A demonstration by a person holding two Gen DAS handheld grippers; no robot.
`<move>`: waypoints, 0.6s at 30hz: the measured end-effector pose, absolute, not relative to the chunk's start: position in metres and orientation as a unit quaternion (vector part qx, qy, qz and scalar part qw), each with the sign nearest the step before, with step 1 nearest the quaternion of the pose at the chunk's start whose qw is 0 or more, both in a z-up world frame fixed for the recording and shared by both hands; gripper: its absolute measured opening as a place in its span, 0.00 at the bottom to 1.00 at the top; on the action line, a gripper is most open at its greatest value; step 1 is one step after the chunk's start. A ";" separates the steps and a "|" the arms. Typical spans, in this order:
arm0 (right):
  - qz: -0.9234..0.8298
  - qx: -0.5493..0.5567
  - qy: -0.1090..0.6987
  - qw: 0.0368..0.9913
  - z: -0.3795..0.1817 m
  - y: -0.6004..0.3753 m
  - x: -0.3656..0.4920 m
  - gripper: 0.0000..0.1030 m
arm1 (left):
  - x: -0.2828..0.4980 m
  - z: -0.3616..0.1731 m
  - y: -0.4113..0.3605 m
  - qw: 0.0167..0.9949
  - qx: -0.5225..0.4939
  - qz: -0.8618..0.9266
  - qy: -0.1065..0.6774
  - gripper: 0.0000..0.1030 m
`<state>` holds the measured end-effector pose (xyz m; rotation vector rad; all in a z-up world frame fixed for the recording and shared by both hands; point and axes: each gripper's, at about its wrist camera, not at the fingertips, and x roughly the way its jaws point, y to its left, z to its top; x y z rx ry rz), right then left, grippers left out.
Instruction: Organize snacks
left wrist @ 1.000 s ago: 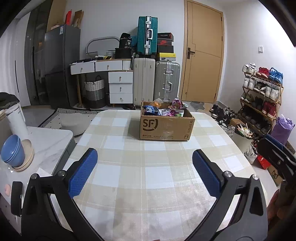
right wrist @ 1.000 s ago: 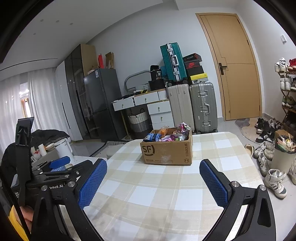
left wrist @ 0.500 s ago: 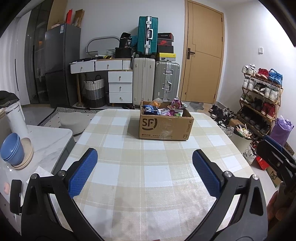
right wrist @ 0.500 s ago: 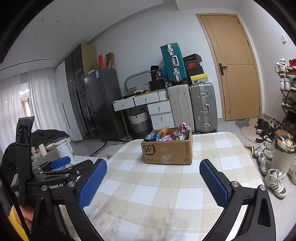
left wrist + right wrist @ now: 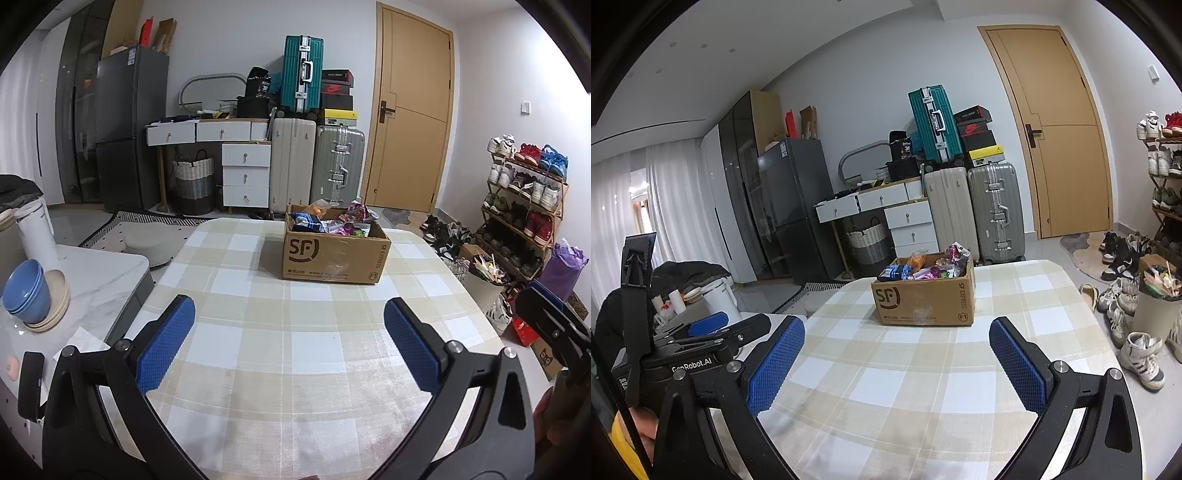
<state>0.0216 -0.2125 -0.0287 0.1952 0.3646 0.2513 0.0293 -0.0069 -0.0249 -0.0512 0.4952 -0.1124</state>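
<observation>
A brown cardboard box [image 5: 334, 258] [image 5: 923, 302] marked SF stands at the far middle of the checked table [image 5: 295, 350] [image 5: 905, 387]. Colourful snack packets [image 5: 332, 221] [image 5: 927, 266] fill it to the rim. My left gripper [image 5: 288, 325] hovers open over the near part of the table, well short of the box, nothing between its blue pads. My right gripper [image 5: 897, 350] is also open and empty, to the right of the left one. The left gripper's body [image 5: 701, 354] shows at the lower left of the right wrist view.
A low marble side table [image 5: 92, 273] left of the table carries blue bowls [image 5: 26, 291] and a white kettle [image 5: 37, 236]. Suitcases [image 5: 317, 166], white drawers [image 5: 243, 162] and a fridge [image 5: 129, 129] line the back wall. Right of the table stand a shoe rack [image 5: 524, 206] and a bin [image 5: 1156, 302].
Both views have drawn back slightly from the box, which looks a little smaller and farther. Both grippers stay open.
</observation>
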 end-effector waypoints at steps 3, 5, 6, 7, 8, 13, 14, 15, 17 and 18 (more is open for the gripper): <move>0.125 0.096 0.180 0.971 -0.029 -0.213 0.021 0.99 | 0.028 -0.024 -0.007 0.968 -0.029 -0.054 0.243 0.99; 0.124 0.096 0.181 0.971 -0.029 -0.213 0.022 0.99 | 0.029 -0.025 -0.007 0.968 -0.029 -0.059 0.243 0.99; 0.125 0.097 0.182 0.971 -0.029 -0.213 0.022 0.99 | 0.030 -0.025 -0.007 0.968 -0.029 -0.059 0.244 0.99; 0.125 0.098 0.182 0.970 -0.030 -0.213 0.020 0.99 | 0.030 -0.026 -0.007 0.968 -0.030 -0.057 0.244 0.99; 0.125 0.098 0.183 0.970 -0.031 -0.213 0.020 0.99 | 0.030 -0.026 -0.007 0.968 -0.029 -0.055 0.244 0.99; 0.125 0.100 0.185 0.970 -0.035 -0.213 0.018 0.99 | 0.028 -0.029 -0.007 0.968 -0.025 -0.050 0.244 0.99; 0.125 0.100 0.185 0.970 -0.035 -0.213 0.018 0.99 | 0.029 -0.028 -0.007 0.969 -0.016 -0.041 0.242 0.99; 0.125 0.101 0.186 0.969 -0.036 -0.213 0.018 0.99 | 0.028 -0.029 -0.009 0.970 -0.010 -0.036 0.239 0.99; 0.124 0.101 0.186 0.969 -0.038 -0.213 0.018 0.99 | 0.029 -0.032 -0.011 0.971 -0.001 -0.037 0.237 0.99; 0.124 0.102 0.188 0.969 -0.040 -0.212 0.018 0.99 | 0.028 -0.033 -0.013 0.971 0.000 -0.038 0.238 0.99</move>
